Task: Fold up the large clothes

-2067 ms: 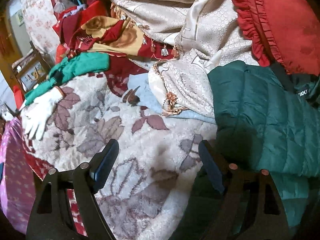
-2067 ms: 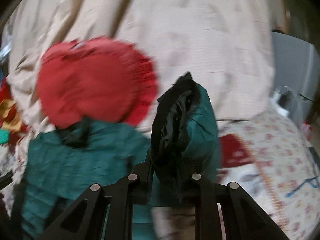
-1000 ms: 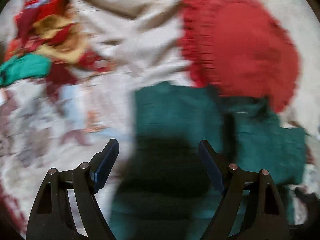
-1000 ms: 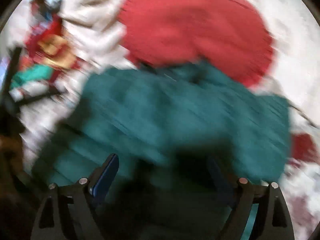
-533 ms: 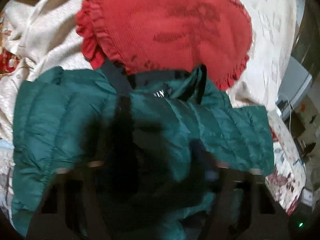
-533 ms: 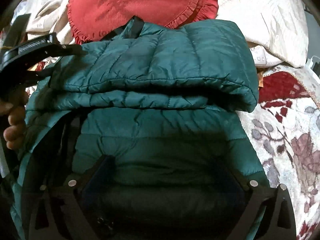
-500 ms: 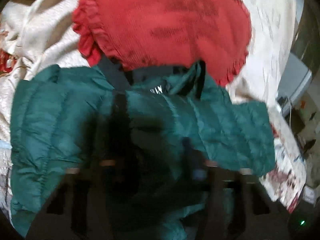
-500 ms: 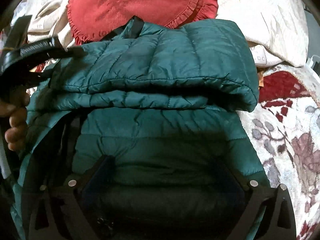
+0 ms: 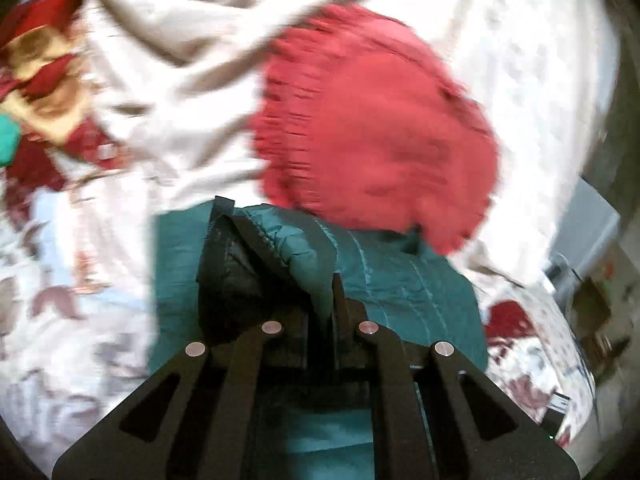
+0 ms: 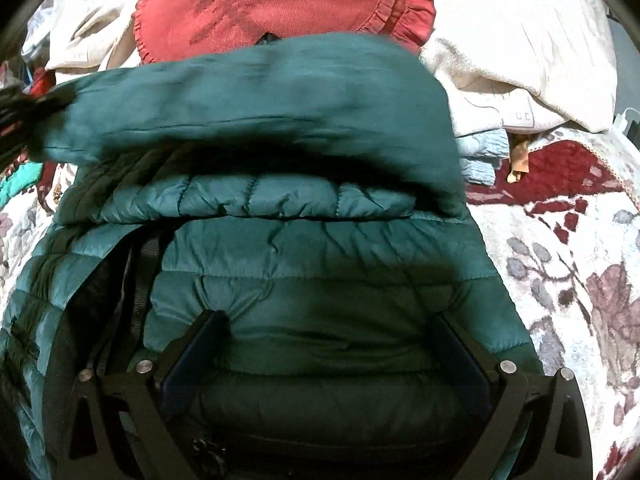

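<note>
No lettering can be read on the one green quilted puffer jacket, which lies on the floral bedspread just in front of a single round red frilled cushion. The left tongs angle downward, clamped together on a fold of the jacket's green fabric beside its black lining. The right tongs tilt steeply down over the jacket's lower part, spread wide, its padding lying between the two blue pads without being pinched. Cream cloths lie piled behind.
</note>
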The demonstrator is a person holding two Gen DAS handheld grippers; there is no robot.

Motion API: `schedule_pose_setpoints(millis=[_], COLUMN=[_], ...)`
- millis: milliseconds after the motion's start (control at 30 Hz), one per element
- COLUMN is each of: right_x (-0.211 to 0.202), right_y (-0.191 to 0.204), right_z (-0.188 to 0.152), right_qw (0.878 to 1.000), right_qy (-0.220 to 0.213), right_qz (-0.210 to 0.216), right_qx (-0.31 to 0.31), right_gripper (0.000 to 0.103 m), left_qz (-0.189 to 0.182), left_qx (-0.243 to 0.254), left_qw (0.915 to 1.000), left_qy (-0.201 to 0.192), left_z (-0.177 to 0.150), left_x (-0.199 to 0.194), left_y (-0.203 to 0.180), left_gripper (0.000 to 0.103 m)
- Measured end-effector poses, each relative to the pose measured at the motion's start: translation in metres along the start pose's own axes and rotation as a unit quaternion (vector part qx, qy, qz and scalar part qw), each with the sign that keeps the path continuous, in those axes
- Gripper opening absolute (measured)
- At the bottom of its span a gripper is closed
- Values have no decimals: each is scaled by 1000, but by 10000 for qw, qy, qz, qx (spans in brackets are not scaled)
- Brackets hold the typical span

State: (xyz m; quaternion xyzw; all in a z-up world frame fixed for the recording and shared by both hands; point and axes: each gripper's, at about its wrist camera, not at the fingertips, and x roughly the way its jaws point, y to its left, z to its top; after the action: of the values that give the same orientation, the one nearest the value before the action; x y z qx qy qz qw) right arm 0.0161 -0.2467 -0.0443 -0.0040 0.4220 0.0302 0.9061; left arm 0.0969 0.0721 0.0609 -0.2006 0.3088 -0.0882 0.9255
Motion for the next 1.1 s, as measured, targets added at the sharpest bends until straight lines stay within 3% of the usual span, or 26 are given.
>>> schedule_pose_setpoints(millis=[100,133,200,267,333,400,467,500,533,600,667,700,733,833,900,1000,1100], right_x=[0,0,0,-1,0,0,-5,-11,-24,-44,-56,-55,-49,-32,-10,58,66], right_y=[0,0,-1,-2,-5,-10,-15,-19,-29,-39,-46,-47,-47,-43,-43,-42,-53], right_z=[0,0,0,0,0,0,3,5,8,14,33,42,58,88,98,97,100], right_qw=[10000,10000,10000,9999,9996,9986,9970,9962,9925,9871,9853,9861,9879,9894,9925,9982,9956], right_qy=[-1,1,8,24,72,159,221,140,-177,-693,-1140,-1152,-1089,-1101,-907,148,321], right_qz=[-2,6,29,90,224,429,658,728,940,981,750,737,764,776,717,574,855], right_qx=[3,9,32,79,167,269,332,458,762,1059,1025,944,795,534,406,4,220], right_gripper=[103,103,103,103,103,103,100,89,77,76,65,52,38,36,36,36,36], left_qz=[507,541,512,683,1047,1252,1053,917,715,392,828,1057,1241,1613,1876,1987,2036], left_qx=[-303,-521,-847,-873,-639,-307,-3,52,80,143,249,265,282,295,500,596,531], left_qw=[9968,9937,9908,9924,9924,9901,9920,9938,9960,9988,9963,9939,9912,9807,9738,9703,9694], left_qy=[546,830,921,534,28,-552,-690,-634,-537,-267,-3,149,376,1062,1185,1246,1267], left_z=[-8,-11,-12,-8,-3,-2,-3,-4,-5,-6,-10,-12,-15,-30,-38,-46,-46], left_x=[20,30,32,15,-2,-18,-18,-13,-9,4,22,32,43,74,84,89,90], left_y=[28,36,42,43,35,22,9,4,-1,-9,-14,-14,-11,-2,-3,-8,-9], left_gripper=[13,15,20,30,60,69,69,69,69,65,58,49,44,43,44,44,44])
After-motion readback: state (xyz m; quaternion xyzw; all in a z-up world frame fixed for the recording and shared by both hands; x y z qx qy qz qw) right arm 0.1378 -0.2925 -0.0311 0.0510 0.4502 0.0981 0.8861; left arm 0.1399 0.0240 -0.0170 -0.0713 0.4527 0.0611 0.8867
